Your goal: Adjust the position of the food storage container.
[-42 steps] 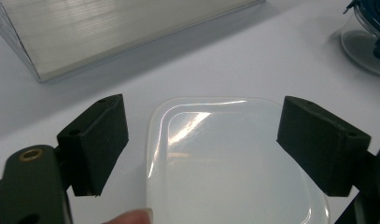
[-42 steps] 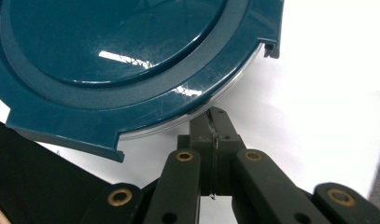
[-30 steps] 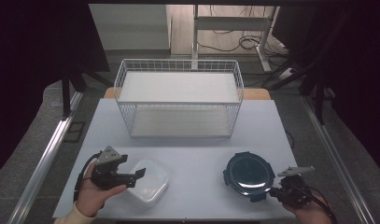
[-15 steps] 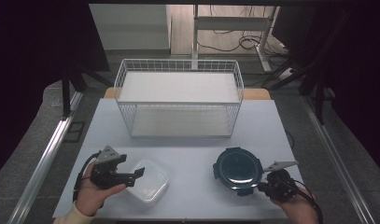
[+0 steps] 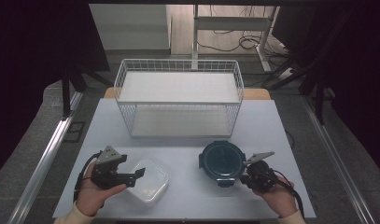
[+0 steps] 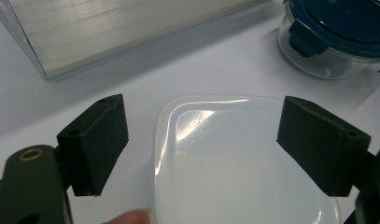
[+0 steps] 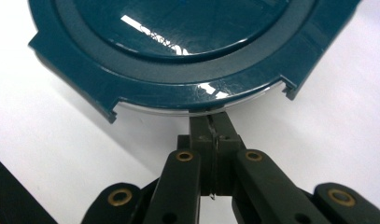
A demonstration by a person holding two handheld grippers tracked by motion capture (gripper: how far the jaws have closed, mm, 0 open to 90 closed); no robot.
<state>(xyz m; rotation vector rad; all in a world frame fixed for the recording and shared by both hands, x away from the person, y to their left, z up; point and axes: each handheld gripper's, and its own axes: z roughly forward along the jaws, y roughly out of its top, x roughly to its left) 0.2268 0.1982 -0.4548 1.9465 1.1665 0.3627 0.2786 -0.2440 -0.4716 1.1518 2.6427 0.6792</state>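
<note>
A square, milky-white lidded container sits at the front left of the white table. My left gripper is open, one black jaw on each side of the container's near end, and neither pad touches it. A thumb tip rests at the container's near edge. A round glass container with a dark teal lid stands at the front right. My right gripper is shut, its joined tips against the container's side just under the lid's rim.
A white wire basket with a pale liner stands across the back middle of the table; its near corner lies just beyond the left gripper. Bare table separates the two containers. Dark floor and desk legs lie beyond the table.
My right gripper has moved left across the table, and the round teal-lidded container has slid left with it. The left gripper and the white container have stayed put.
</note>
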